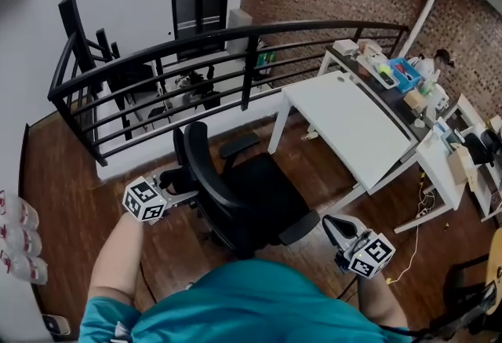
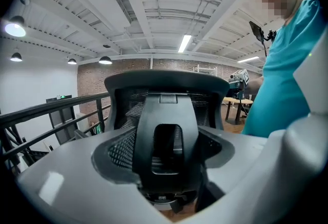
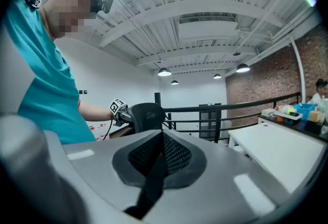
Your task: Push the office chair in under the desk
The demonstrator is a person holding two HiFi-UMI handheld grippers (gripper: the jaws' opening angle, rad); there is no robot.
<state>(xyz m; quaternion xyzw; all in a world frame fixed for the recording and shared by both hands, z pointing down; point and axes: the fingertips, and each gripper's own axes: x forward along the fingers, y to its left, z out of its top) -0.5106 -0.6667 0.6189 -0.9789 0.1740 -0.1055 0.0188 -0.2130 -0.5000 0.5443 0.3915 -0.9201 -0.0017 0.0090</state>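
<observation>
A black office chair (image 1: 251,196) stands on the wood floor, its seat turned toward the white desk (image 1: 353,125) a short way off. My left gripper (image 1: 188,196) is against the rear of the backrest; in the left gripper view (image 2: 166,166) its jaws stand wide, with the chair's back spine (image 2: 166,115) between them and not pinched. My right gripper (image 1: 333,225) sits just beside the chair's right armrest (image 1: 302,228), and whether it touches it cannot be told. In the right gripper view (image 3: 159,166) its jaws lie together with nothing held. That view also shows the chair's top (image 3: 146,115) and the desk (image 3: 277,148).
A black curved railing (image 1: 235,43) runs behind chair and desk, with a lower level beyond it. A cluttered second table (image 1: 408,78) lies right of the white desk. Cables (image 1: 416,255) trail on the floor near the desk leg. Bottles (image 1: 16,239) stand at the left edge.
</observation>
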